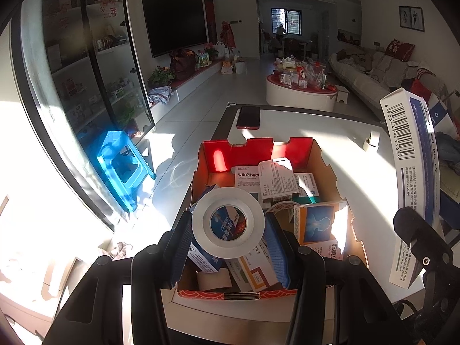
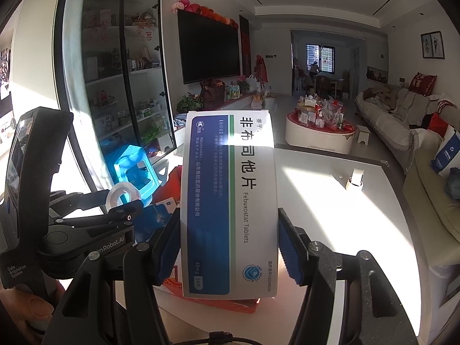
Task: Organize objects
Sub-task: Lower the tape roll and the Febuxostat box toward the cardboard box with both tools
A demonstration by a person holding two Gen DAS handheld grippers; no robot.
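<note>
My left gripper [image 1: 228, 227] is shut on a roll of clear tape [image 1: 228, 223] and holds it above an open cardboard box [image 1: 325, 166] with red flaps. Several medicine boxes [image 1: 264, 181] lie inside the box. My right gripper [image 2: 228, 247] is shut on a white and blue Febuxostat tablet box [image 2: 230, 201], held upright above the table. That tablet box also shows at the right of the left wrist view [image 1: 411, 172]. The left gripper with its tape roll [image 2: 120, 194] shows at the left of the right wrist view.
The cardboard box stands on a white table [image 2: 330, 215]. A red phone [image 1: 248, 117] lies at the table's far edge. A small tape roll [image 2: 356, 178] sits on the table's right part. A blue stool [image 1: 120, 166] stands on the floor to the left.
</note>
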